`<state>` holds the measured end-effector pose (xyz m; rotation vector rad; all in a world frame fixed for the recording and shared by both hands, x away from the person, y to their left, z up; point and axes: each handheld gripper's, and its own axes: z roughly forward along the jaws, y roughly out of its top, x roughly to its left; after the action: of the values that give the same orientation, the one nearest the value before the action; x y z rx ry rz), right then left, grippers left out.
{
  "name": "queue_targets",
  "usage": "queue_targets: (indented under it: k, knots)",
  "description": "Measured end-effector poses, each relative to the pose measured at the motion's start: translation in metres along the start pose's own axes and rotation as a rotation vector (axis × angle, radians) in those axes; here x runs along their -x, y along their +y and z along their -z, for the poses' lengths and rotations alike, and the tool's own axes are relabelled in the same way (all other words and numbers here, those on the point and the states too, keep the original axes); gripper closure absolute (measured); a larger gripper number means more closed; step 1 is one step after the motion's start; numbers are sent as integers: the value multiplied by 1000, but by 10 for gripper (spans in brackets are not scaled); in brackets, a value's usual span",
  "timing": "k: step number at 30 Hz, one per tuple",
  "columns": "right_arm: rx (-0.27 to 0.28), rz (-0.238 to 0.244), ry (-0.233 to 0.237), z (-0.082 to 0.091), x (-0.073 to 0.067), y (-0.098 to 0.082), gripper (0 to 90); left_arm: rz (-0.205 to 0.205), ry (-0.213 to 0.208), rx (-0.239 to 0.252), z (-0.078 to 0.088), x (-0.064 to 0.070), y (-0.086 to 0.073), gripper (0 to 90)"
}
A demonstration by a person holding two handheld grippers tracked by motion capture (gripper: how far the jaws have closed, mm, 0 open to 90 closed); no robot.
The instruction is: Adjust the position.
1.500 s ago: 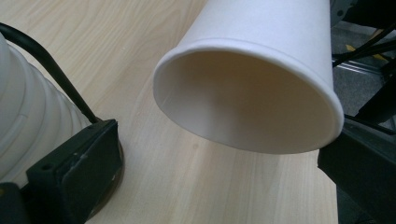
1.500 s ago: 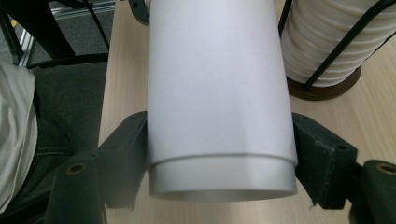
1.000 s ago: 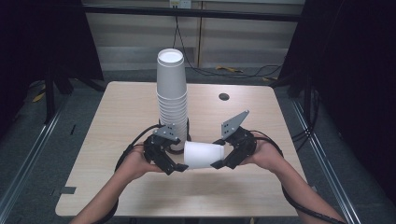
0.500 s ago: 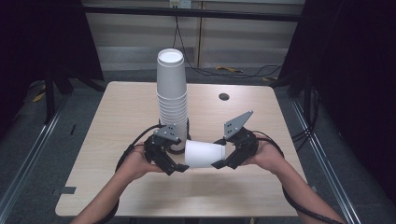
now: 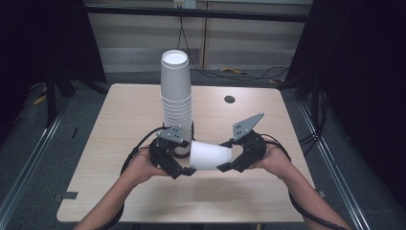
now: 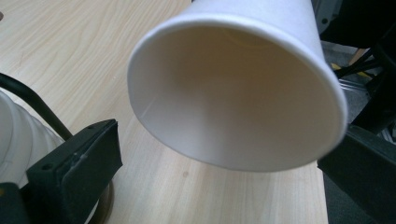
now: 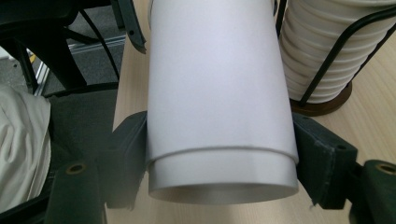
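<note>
**Cup held sideways between two grippers**

Left gripper (image 5: pixel 184 168): jaws spread wide, either side of the cup's open rim, not pressing. The cup (image 5: pixel 210 155) is held level, long axis running left-right, mouth toward the left fingers, base clamped in the right gripper (image 5: pixel 229 165), jaws pinching its sides. The cup stack (image 5: pixel 175 103) in its wire holder stands just behind the left jaws, likely in the way. Table (image 5: pixel 119 120) below.
</note>
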<state>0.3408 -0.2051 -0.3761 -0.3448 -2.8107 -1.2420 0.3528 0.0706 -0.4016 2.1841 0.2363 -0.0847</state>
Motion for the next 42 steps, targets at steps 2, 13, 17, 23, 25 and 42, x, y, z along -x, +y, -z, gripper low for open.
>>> queue_targets:
  k: [2,13,17,23,25,42]
  knots:
    - [0,1,-1,-1,-1,0,261,-3,-2,3,0,0,0,0]
    - [13,7,9,-3,0,2,258,-10,-7,17,2,0,4,23]
    - [22,2,9,-4,1,2,257,-5,3,22,3,0,5,75]
    - [-22,31,-11,-7,0,3,253,-48,15,-16,2,2,6,94]
    - [-65,53,-22,-10,-1,3,251,-58,21,1,4,3,8,96]
    - [-56,59,-26,-15,0,0,254,-46,23,-7,10,2,12,143]
